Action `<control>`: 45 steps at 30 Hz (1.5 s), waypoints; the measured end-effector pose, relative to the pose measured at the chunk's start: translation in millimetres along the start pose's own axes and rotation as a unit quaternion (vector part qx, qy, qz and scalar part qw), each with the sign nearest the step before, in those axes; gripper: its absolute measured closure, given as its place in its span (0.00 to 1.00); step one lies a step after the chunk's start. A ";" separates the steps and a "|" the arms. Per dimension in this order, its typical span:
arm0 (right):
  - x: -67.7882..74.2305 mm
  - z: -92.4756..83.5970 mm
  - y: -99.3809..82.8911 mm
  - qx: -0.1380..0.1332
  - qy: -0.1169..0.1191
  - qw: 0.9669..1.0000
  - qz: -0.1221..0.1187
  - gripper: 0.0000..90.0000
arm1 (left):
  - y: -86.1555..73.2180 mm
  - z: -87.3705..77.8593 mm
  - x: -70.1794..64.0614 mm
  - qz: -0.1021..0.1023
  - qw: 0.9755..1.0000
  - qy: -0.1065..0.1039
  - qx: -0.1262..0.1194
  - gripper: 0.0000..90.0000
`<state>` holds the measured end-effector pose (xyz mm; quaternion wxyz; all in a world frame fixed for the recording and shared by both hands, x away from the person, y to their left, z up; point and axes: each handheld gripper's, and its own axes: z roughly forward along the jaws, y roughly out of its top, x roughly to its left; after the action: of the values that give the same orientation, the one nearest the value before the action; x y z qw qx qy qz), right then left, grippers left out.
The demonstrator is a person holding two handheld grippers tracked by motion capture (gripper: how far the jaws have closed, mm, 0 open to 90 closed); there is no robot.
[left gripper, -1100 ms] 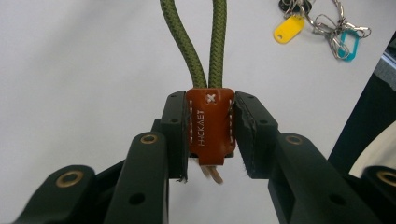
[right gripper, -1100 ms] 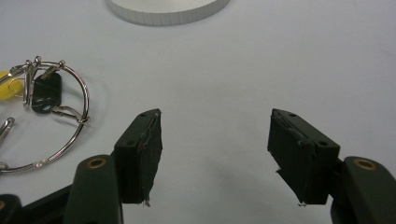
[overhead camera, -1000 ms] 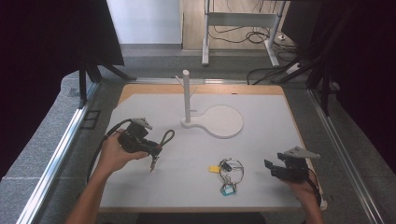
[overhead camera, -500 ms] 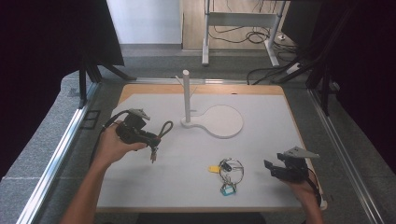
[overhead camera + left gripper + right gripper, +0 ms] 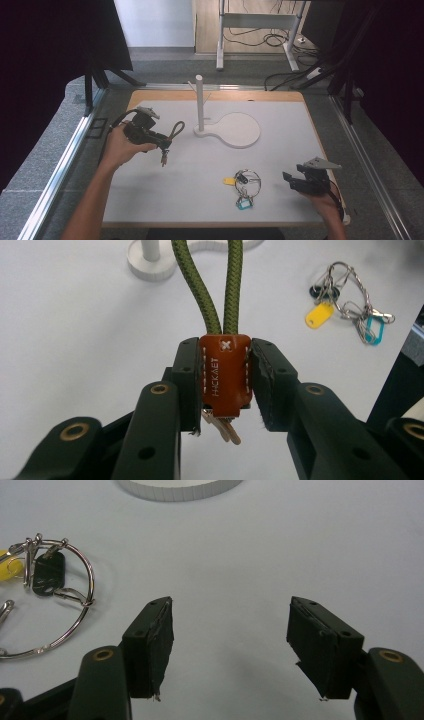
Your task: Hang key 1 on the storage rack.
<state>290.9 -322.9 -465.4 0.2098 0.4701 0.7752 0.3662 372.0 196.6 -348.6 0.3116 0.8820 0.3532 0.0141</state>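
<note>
My left gripper [image 5: 159,141] [image 5: 224,375] is shut on the orange leather tab [image 5: 225,372] of a key fob with a green rope loop [image 5: 176,129] [image 5: 220,285]; a key [image 5: 163,159] [image 5: 222,427] dangles under it above the table. The white stand with its upright post [image 5: 199,102] [image 5: 150,252] rises just right of that loop. A metal key ring with yellow, black and teal tags [image 5: 245,186] [image 5: 350,307] [image 5: 47,587] lies on the white mat. My right gripper [image 5: 289,181] [image 5: 230,635] rests open on the mat, right of the ring, with nothing between its jaws.
The stand's round white base plate [image 5: 240,130] [image 5: 180,487] lies mid-table. The white mat [image 5: 300,125] covers a wooden table with metal rails at both sides. Cables and desk legs [image 5: 255,20] are on the floor beyond the far edge.
My left hand has carried the key fob up and toward the stand's post. The right gripper and the key ring have stayed put.
</note>
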 end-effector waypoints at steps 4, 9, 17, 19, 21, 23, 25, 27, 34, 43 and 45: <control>0.2 1.2 -0.4 0.002 0.000 1.000 -0.004 0.39 | 6.3 -0.7 7.4 -0.007 1.000 0.001 -0.004 0.75; -0.2 2.0 -0.8 0.004 0.001 1.000 -0.004 0.39 | 13.0 -0.9 14.3 -0.011 1.000 0.001 -0.003 0.75; -1.1 1.3 -1.1 0.004 0.001 1.000 -0.004 0.39 | 21.7 -1.1 20.9 -0.010 1.000 0.002 -0.001 0.75; -1.1 1.5 -1.3 0.005 0.000 1.000 -0.003 0.39 | 23.8 -1.5 22.5 -0.013 1.000 -0.002 -0.003 0.75; -0.8 1.8 -1.3 0.007 0.001 1.000 -0.004 0.39 | 26.2 -1.8 24.1 -0.015 1.000 0.001 -0.002 0.75; -0.5 2.0 -1.2 0.007 0.001 1.000 -0.003 0.39 | 28.6 -2.1 25.8 -0.016 1.000 0.000 -0.004 0.75; -0.3 2.4 -1.2 0.008 0.001 1.000 -0.005 0.39 | 33.9 -4.2 27.9 -0.013 1.000 0.002 -0.006 0.75; -0.2 2.6 -1.2 0.009 0.001 1.000 -0.005 0.39 | 36.4 -5.1 28.4 -0.012 1.000 0.001 -0.006 0.75; -0.6 2.3 -1.3 0.009 0.002 1.000 -0.005 0.39 | 47.0 -6.9 34.7 -0.015 1.000 -0.002 -0.008 0.75; -0.9 2.4 -1.5 0.009 0.001 1.000 -0.007 0.39 | 52.0 -8.5 41.0 -0.018 1.000 -0.003 -0.011 0.75; -0.8 2.6 -1.5 0.010 0.001 1.000 -0.007 0.39 | 52.8 -9.3 42.4 -0.019 1.000 -0.003 -0.012 0.75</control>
<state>292.2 -323.1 -468.2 0.2073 0.4662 0.7824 0.3571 433.9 199.1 -319.9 0.3237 0.8713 0.3688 0.0100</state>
